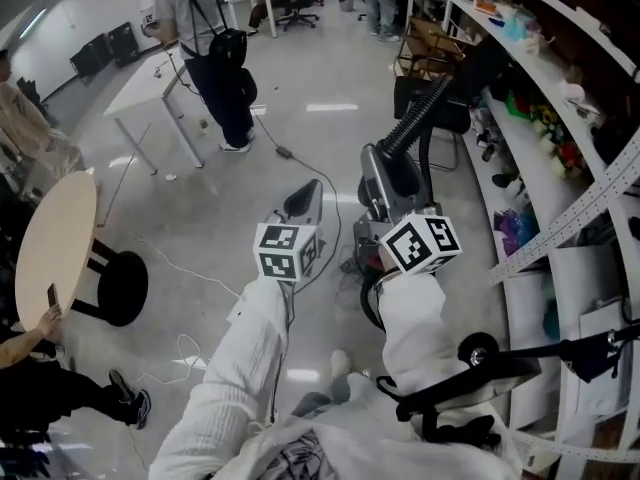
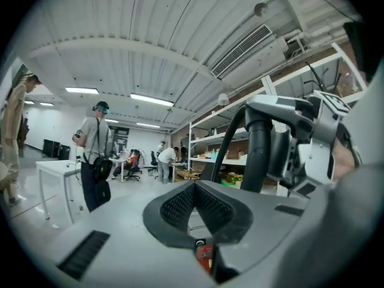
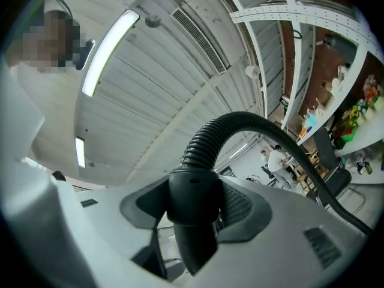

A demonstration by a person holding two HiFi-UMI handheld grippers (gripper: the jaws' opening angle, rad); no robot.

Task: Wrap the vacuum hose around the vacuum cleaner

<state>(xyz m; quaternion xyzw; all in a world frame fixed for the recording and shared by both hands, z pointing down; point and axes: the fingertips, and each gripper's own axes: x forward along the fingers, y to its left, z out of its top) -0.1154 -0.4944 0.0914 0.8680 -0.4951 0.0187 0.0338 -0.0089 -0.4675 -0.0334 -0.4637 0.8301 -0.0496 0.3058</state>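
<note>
My right gripper [image 1: 385, 168] [image 3: 193, 212] is shut on the smooth black cuff of the vacuum hose [image 3: 192, 206]. From the cuff the ribbed hose [image 1: 418, 116] [image 3: 231, 128] arcs up and away to the right. My left gripper [image 1: 305, 200] [image 2: 193, 188] is beside it on the left, pointing level, jaws together with nothing between them. In the left gripper view the hose [image 2: 259, 152] stands just to the right, held in the right gripper's grey body [image 2: 312, 137]. The vacuum cleaner's body is mostly hidden beneath my right arm.
White shelving [image 1: 560, 158] full of items runs along the right. A person [image 1: 210, 38] stands by a white table [image 1: 150, 88]. A round wooden table [image 1: 55, 233] and a black stool [image 1: 120, 288] are at the left. Cables [image 1: 300, 168] lie on the floor.
</note>
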